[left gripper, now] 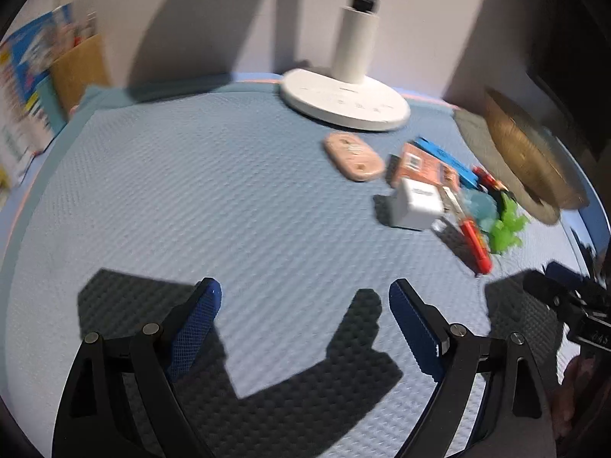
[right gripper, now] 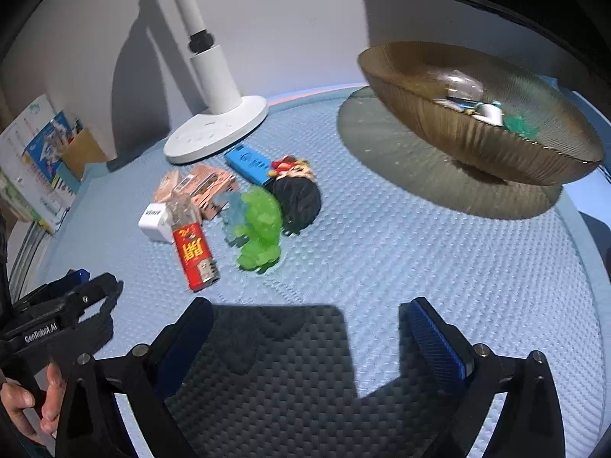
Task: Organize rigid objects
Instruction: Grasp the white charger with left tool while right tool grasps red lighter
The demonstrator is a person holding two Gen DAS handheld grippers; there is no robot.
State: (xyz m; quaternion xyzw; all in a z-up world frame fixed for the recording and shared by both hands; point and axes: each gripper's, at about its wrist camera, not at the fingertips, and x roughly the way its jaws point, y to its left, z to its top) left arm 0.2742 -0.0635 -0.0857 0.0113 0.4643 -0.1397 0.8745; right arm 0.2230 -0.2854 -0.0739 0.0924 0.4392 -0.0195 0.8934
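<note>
- While both of your grippers hang over the near part of the blue mat [right gripper: 420, 236], neither holds anything: the left gripper [left gripper: 305, 297] stands wide with only mat between its pads, and the right gripper [right gripper: 305, 316] is likewise wide and empty.
- You have the loose things clustered toward the far edge of the mat, just in front of the white lamp base [right gripper: 217, 129], probably because that pile is what remains to be sorted.
- In that pile, the red lighter [right gripper: 194, 255] lies nearest you, touching the white charger cube [right gripper: 154, 221]; the green toy [right gripper: 259, 229] sits just beside it, with a pale blue translucent piece against it.
- Behind them lie the black-haired figurine [right gripper: 298, 198], the blue flat stick [right gripper: 248, 164] and the orange packet [right gripper: 206, 187]; a pink oval case [left gripper: 353, 156] lies apart, nearer the lamp.
- Your brown ribbed bowl [right gripper: 439, 126] stands at the far right of the mat, well apart from the pile, and looks to be the collecting place.
- It already holds a few items: something clear, something white, and a teal-green piece; the blur hides more.
- The lighter seems the easiest next reach for your right gripper.
</note>
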